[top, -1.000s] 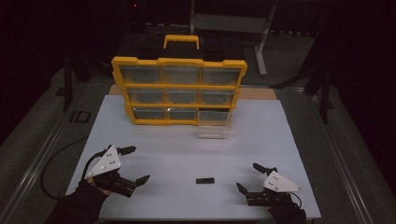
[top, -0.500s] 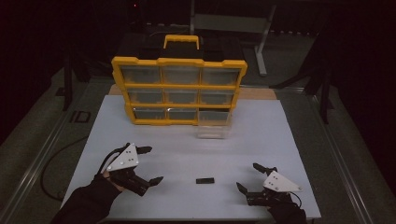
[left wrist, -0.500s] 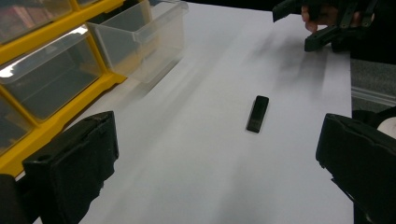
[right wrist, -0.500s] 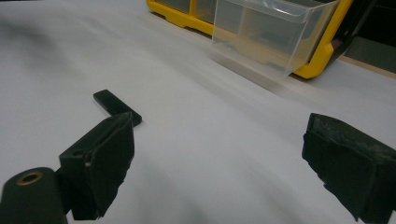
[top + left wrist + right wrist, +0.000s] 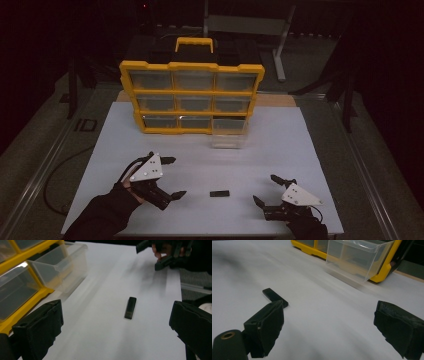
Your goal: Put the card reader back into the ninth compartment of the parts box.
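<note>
A small flat black piece lies on the white table top between my two grippers. In the left gripper view the black piece is ahead of the wide-apart jaws. My left gripper is open, a short way left of the piece. My right gripper is open too, just right of the piece and near the front edge. In the right gripper view the black piece shows just past the left jaw. Neither gripper holds anything.
A yellow organizer with clear drawers stands upright at the back of the table. One clear drawer sticks out at its bottom right and looks empty. The right gripper shows far off in the left gripper view.
My left gripper has moved right, toward the black piece, with its jaws still open. The right gripper and the piece have not moved.
</note>
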